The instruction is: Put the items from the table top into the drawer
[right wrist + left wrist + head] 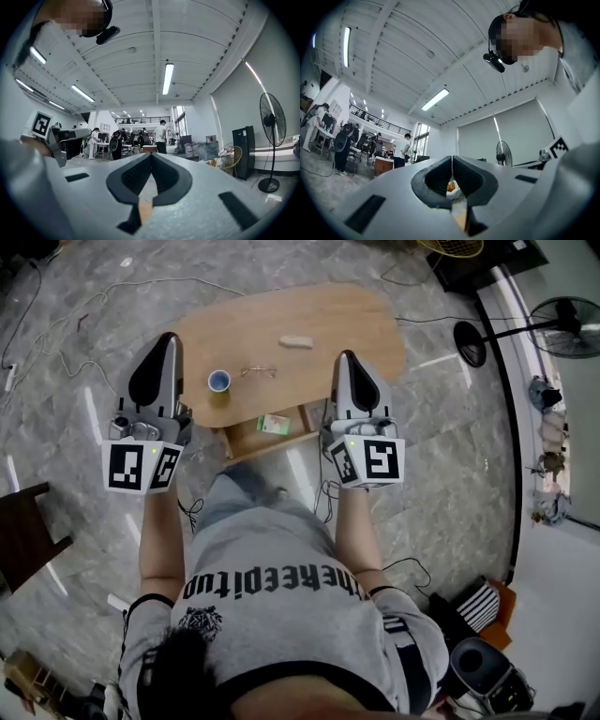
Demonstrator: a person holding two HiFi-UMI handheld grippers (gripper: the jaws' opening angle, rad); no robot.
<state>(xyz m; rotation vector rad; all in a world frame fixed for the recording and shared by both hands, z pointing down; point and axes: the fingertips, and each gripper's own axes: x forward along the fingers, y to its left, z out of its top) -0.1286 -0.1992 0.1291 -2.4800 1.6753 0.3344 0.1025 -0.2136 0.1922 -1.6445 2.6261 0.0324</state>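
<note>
A rounded wooden table [319, 315] lies ahead of me in the head view. On it stand a small blue-rimmed cup [219, 381], a pair of thin glasses [258, 372] and a pale oblong piece [296, 341]. Below the table's near edge an open drawer [246, 439] holds a green and white packet [274, 424]. My left gripper [170, 337] is shut and empty, over the table's left end, left of the cup. My right gripper [346, 355] is shut and empty, right of the glasses. Both gripper views look out level into the hall, with the jaws closed tip to tip.
Cables trail over the marble floor [84, 362] at the left. A dark chair [23, 531] stands at the left edge. Two floor fans [572, 324] stand at the right, and black bags [478, 662] lie at the lower right. Several people stand far off in the hall [161, 136].
</note>
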